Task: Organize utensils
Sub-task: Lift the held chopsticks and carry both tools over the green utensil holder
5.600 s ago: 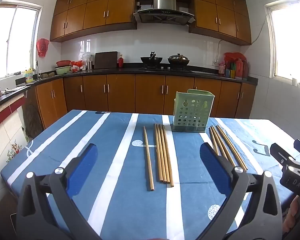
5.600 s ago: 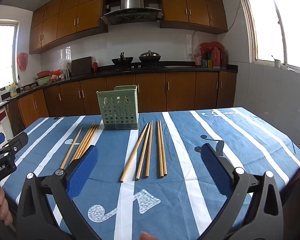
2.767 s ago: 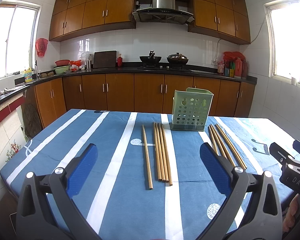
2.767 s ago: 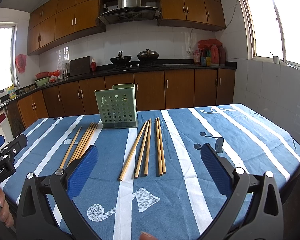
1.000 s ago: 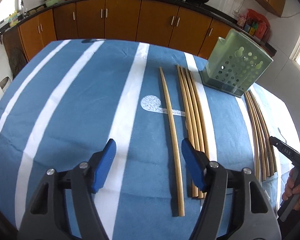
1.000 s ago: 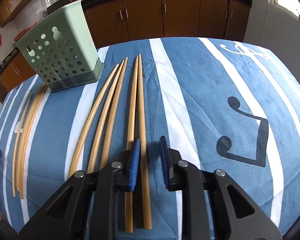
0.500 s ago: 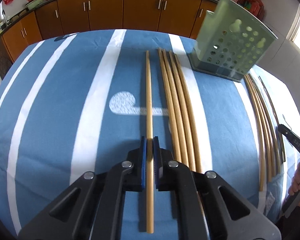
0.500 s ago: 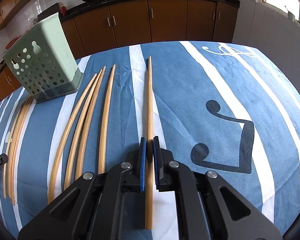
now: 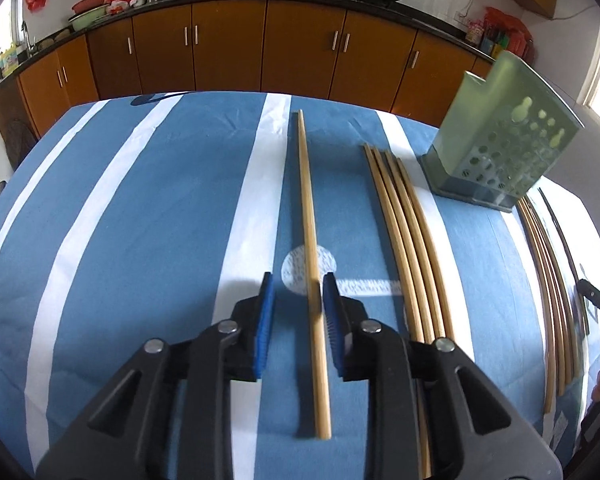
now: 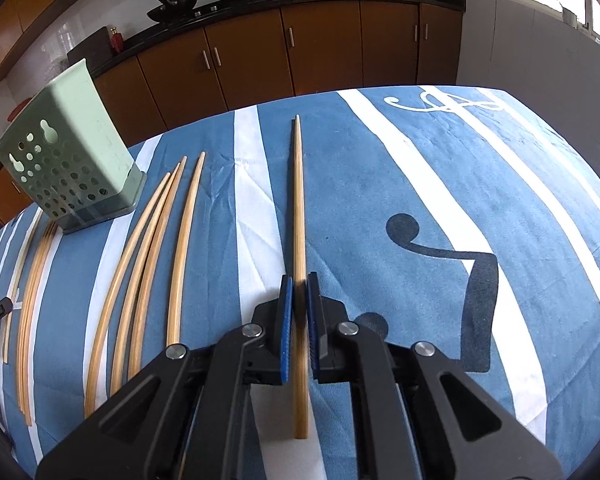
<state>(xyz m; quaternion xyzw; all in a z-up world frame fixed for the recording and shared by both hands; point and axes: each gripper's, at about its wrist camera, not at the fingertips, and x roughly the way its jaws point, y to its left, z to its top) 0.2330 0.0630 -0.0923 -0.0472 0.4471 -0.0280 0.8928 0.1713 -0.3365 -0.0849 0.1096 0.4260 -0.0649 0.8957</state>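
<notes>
Several long bamboo chopsticks lie on a blue and white striped tablecloth [image 9: 140,220] around a green perforated utensil holder [image 9: 504,148], which also shows in the right wrist view [image 10: 68,160]. My left gripper [image 9: 296,300] has its jaws parted, and a single chopstick [image 9: 306,204] runs between the blue pads close to the right one, seemingly raised above the cloth. My right gripper [image 10: 299,292] is shut on another chopstick [image 10: 298,200], lifted off the cloth with its shadow beside it.
A bundle of chopsticks [image 9: 404,240] lies right of the left gripper, more [image 9: 548,272] beyond the holder. Three chopsticks [image 10: 152,248] lie left of the right gripper. Brown kitchen cabinets [image 9: 300,48] stand behind the table.
The left gripper's jaws have opened from shut around its chopstick. The right gripper stays shut and has lifted its chopstick off the cloth.
</notes>
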